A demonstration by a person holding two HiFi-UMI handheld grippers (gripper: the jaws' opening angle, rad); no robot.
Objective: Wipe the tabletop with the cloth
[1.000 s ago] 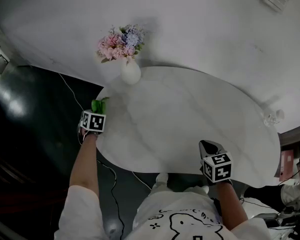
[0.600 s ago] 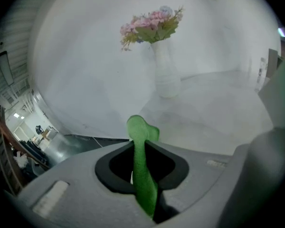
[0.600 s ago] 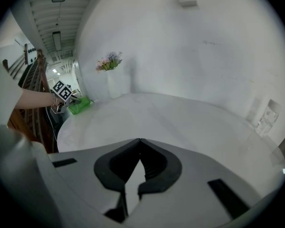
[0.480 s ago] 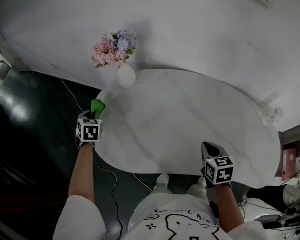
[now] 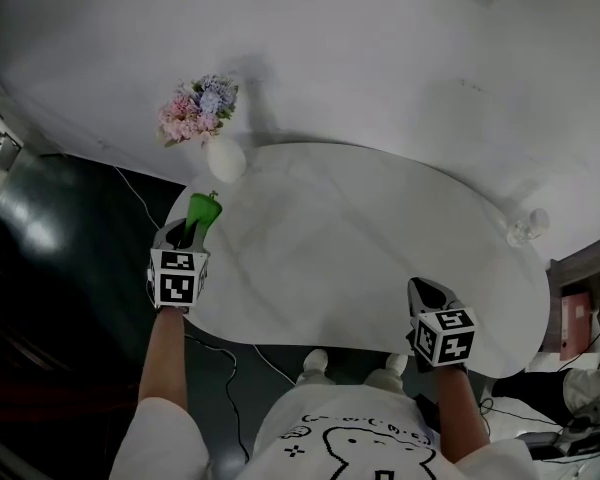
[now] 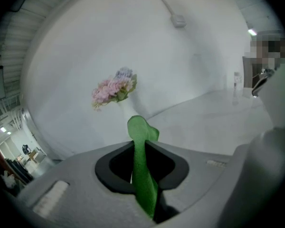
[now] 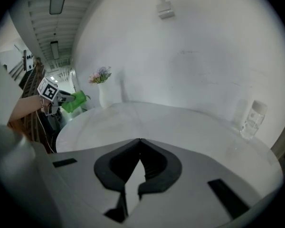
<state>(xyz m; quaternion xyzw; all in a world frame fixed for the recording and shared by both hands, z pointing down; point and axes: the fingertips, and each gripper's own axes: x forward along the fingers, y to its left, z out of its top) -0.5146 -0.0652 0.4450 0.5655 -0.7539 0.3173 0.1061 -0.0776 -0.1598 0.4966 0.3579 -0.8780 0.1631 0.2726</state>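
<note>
A green cloth is pinched upright between the jaws of my left gripper, which is shut on it. That gripper hangs at the left rim of the white marble oval tabletop, with the cloth lifted off the surface. In the right gripper view the cloth shows far to the left. My right gripper hovers over the table's near right edge, shut with nothing between its jaws.
A white vase of pink and blue flowers stands at the table's far left. A clear glass bottle stands at the far right edge. White wall behind; dark floor with a cable at left.
My left gripper with the cloth has drawn slightly back and left along the table's left rim. The head view has shifted, so the vase sits further left. The right gripper has barely moved.
</note>
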